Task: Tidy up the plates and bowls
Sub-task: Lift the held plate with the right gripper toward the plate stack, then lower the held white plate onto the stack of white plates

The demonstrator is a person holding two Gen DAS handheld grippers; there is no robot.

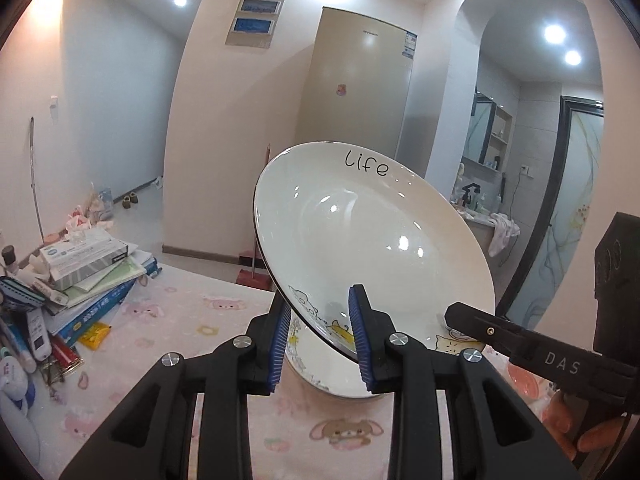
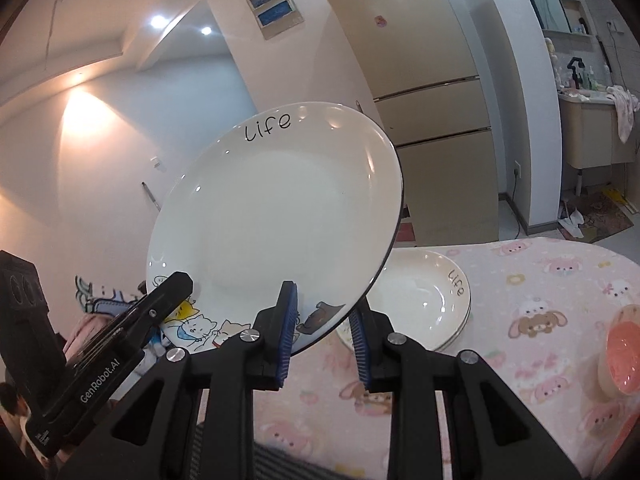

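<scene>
Plates, counted: one lifted white plate lettered "life", with cartoon cats on its near rim; a stack of plates of the same pattern on the table, two rims visible, exact count uncertain.
Bowls, counted: one pink bowl at the table's right edge, partly cut off by the frame.
Grippers, counted: two, both on the lifted plate.
Left clutter: pile of books and boxes on the pink cartoon tablecloth.
Left gripper: jaws narrowly parted, blue pads pressing either face of the plate's near rim, at the cat print.
Lifted plate, position: clear of the table, tilted, lettered edge up and away from the grippers; the left gripper takes the rim's lower left part.
Right gripper: jaws narrowly parted, pinching the same rim at its lower right part; the other gripper's finger overlaps the rim to its left.
Stack, position: behind and right of the right gripper, partly hidden by the lifted plate.
Background: beige refrigerator behind the table.
</scene>
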